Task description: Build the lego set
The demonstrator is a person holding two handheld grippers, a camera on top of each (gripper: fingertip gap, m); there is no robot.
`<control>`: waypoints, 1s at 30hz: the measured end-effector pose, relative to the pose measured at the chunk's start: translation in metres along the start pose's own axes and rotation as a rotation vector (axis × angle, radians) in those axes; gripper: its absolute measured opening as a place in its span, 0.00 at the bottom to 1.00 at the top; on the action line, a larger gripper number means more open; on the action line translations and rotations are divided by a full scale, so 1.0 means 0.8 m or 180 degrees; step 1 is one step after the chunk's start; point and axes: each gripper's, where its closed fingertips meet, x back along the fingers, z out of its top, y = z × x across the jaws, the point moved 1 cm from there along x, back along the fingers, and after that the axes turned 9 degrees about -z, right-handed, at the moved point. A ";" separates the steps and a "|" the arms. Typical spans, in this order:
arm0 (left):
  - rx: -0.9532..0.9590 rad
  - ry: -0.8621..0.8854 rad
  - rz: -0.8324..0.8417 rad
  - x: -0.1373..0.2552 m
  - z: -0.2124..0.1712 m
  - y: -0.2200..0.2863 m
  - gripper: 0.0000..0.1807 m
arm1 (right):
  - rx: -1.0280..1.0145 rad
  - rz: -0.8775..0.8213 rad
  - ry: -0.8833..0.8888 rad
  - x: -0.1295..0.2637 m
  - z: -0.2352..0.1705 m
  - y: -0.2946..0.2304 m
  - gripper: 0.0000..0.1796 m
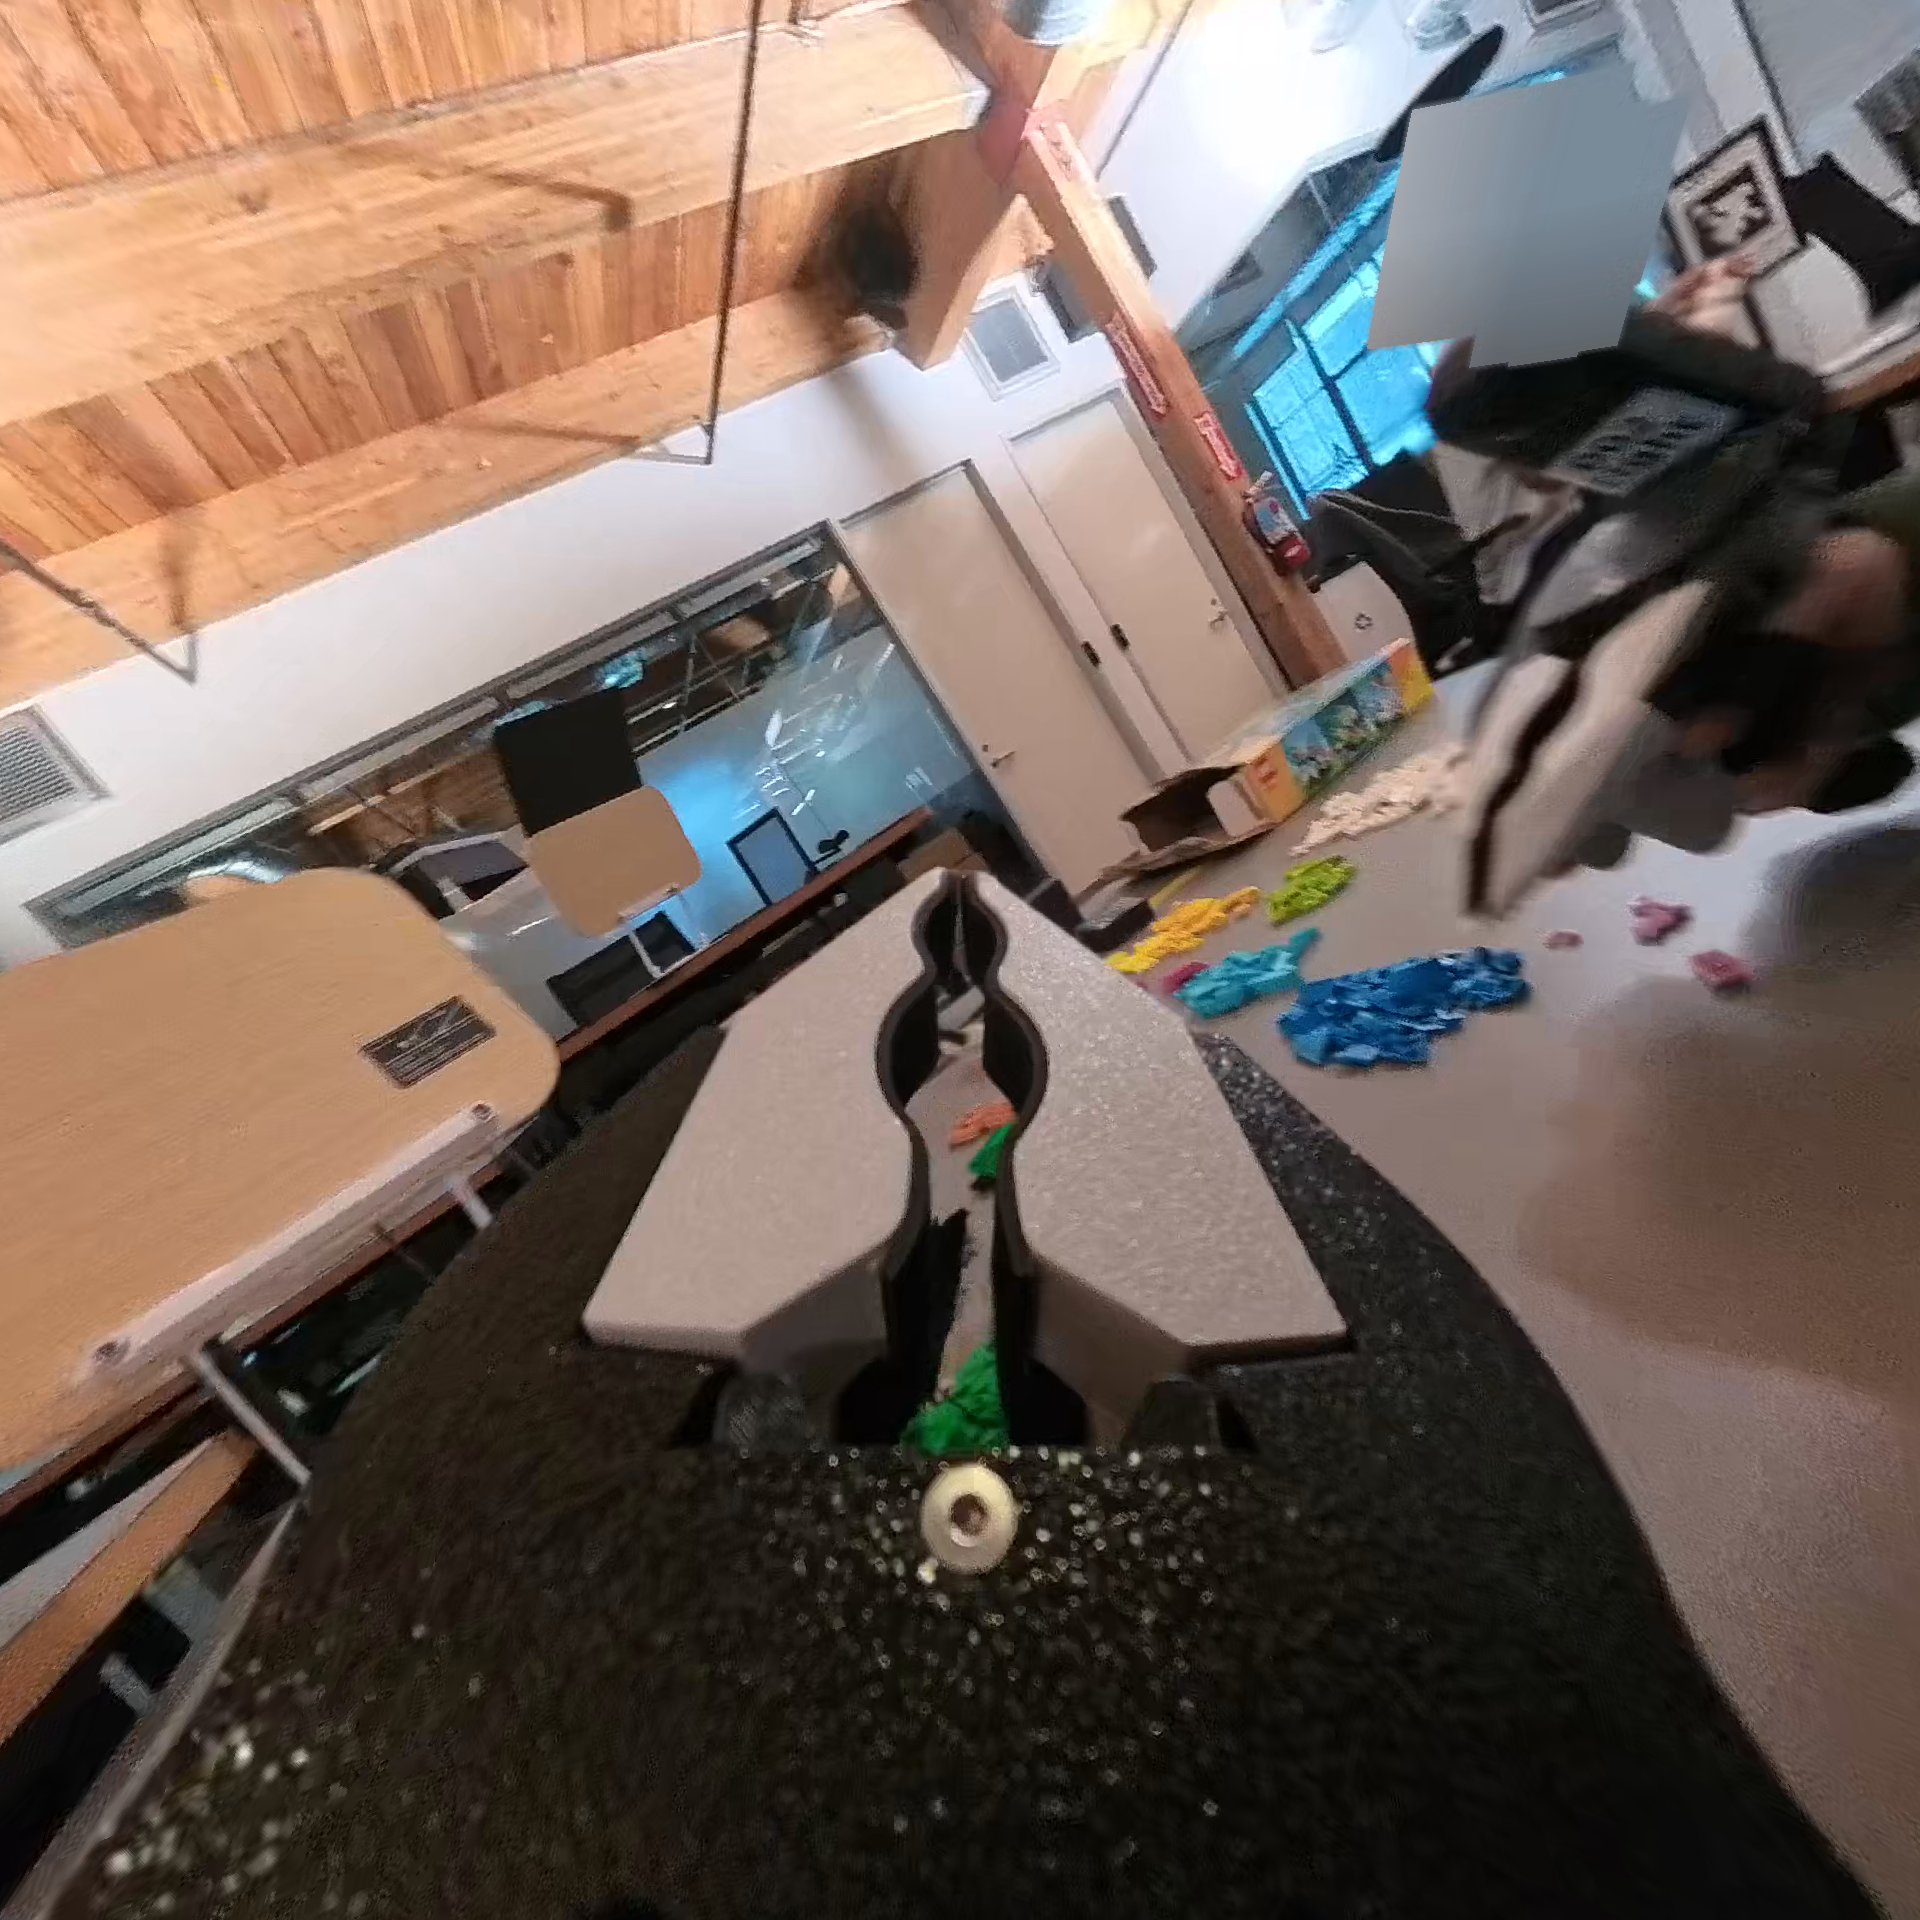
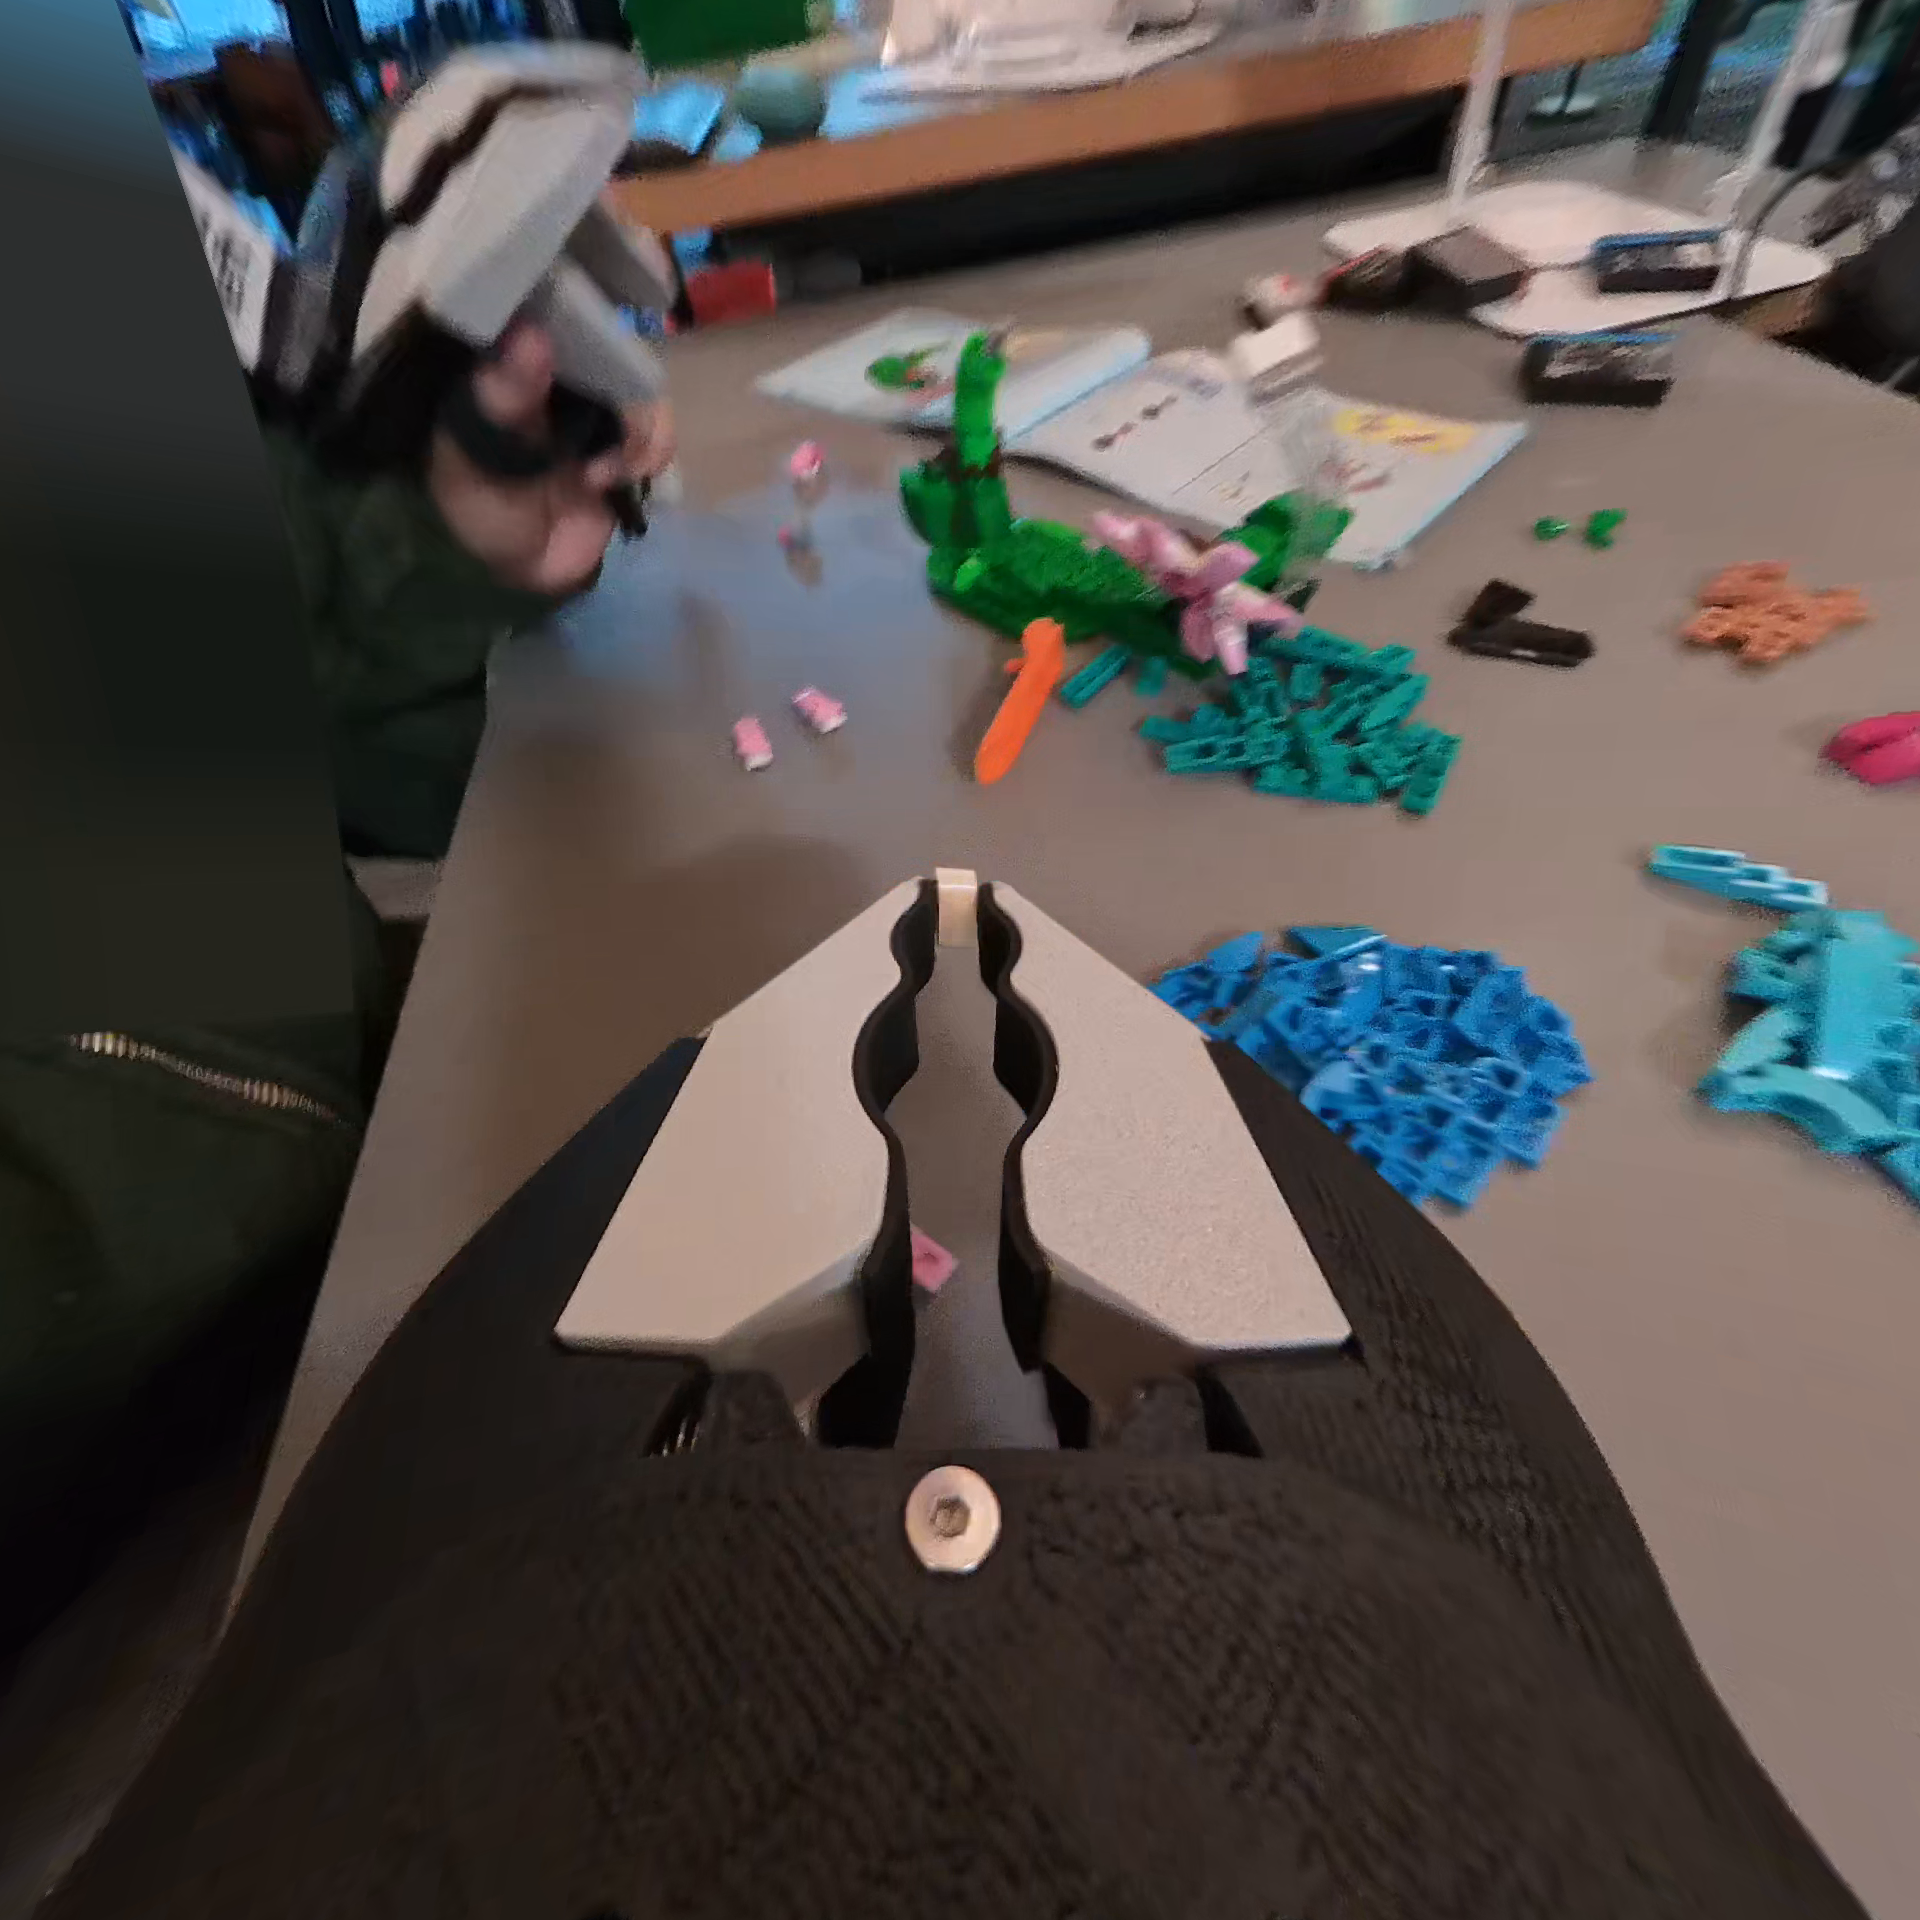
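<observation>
My right gripper (image 2: 954, 906) is shut on a small white piece (image 2: 954, 914) pinched at its fingertips, low over the grey table (image 2: 665, 935). The green lego build (image 2: 1039, 566) with a pink flower (image 2: 1210, 592) and an orange piece (image 2: 1023, 707) lies farther ahead. My left gripper (image 1: 961, 896) is shut with nothing seen between its tips. It is raised and tilted up toward the room. It shows blurred at the upper left of the right wrist view (image 2: 478, 145), held by a hand (image 2: 540, 488). The right gripper shows blurred in the left wrist view (image 1: 1496, 862).
Sorted brick piles lie on the table: blue (image 2: 1392, 1049), light blue (image 2: 1829, 1029), teal (image 2: 1309, 717), salmon (image 2: 1766, 613), yellow (image 1: 1184, 925), lime (image 1: 1309, 888), white (image 1: 1382, 790). Small pink pieces (image 2: 790, 727), an open instruction booklet (image 2: 1195, 436) and the set's box (image 1: 1320, 727) are there too. From either gripper's tips it is about 20 cm to the green lego build (image 2: 1039, 566).
</observation>
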 end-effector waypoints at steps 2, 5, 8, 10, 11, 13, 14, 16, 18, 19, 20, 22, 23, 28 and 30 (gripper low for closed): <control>0.0156 0.0028 0.0205 0.011 -0.002 -0.024 0.00 | 0.0186 -0.0029 -0.0171 -0.004 -0.011 -0.021 0.03; 0.0292 -0.0192 0.0617 0.026 -0.020 -0.055 0.00 | 0.0499 -0.0136 -0.0451 -0.005 -0.031 -0.040 0.03; 0.0388 -0.0276 0.0664 0.028 -0.032 -0.058 0.00 | 0.0679 -0.0287 -0.0683 -0.001 -0.043 -0.043 0.03; 0.0304 -0.0211 0.0491 0.022 -0.023 -0.044 0.00 | 0.0659 -0.0292 -0.0663 0.000 -0.042 -0.045 0.03; 0.0225 -0.0176 0.0348 0.016 -0.017 -0.032 0.00 | 0.0625 -0.0269 -0.0621 0.001 -0.041 -0.047 0.03; 0.0056 -0.0129 -0.0009 0.005 -0.007 -0.001 0.00 | 0.0560 -0.0203 -0.0540 0.001 -0.041 -0.049 0.03; -0.0031 -0.0126 -0.0171 -0.001 -0.005 0.016 0.00 | 0.0525 -0.0164 -0.0497 0.000 -0.042 -0.049 0.03; -0.0182 -0.0085 -0.0527 -0.011 0.001 0.053 0.00 | 0.0431 -0.0079 -0.0423 0.000 -0.038 -0.048 0.03; -0.0292 -0.0029 -0.0887 -0.019 0.008 0.090 0.02 | 0.0352 0.0003 -0.0248 0.001 -0.027 -0.050 0.03; -0.0328 -0.0011 -0.1009 -0.022 0.010 0.104 0.03 | 0.0305 0.0053 -0.0190 0.001 -0.023 -0.052 0.03; -0.0347 -0.0017 -0.1103 -0.025 0.010 0.117 0.04 | 0.0275 0.0086 -0.0174 0.001 -0.022 -0.053 0.03; -0.0409 -0.0174 -0.1147 -0.032 -0.001 0.131 0.08 | 0.0244 0.0106 -0.0176 0.001 -0.022 -0.053 0.03; -0.0452 -0.0262 -0.1166 -0.035 -0.007 0.137 0.09 | 0.0230 0.0115 -0.0177 0.001 -0.022 -0.053 0.03; -0.0603 -0.0234 -0.1395 -0.033 -0.008 0.156 0.12 | 0.0103 0.0178 -0.0152 0.002 -0.020 -0.051 0.03; -0.0636 -0.0197 -0.1507 -0.031 -0.006 0.164 0.13 | 0.0023 0.0196 -0.0086 0.005 -0.017 -0.048 0.03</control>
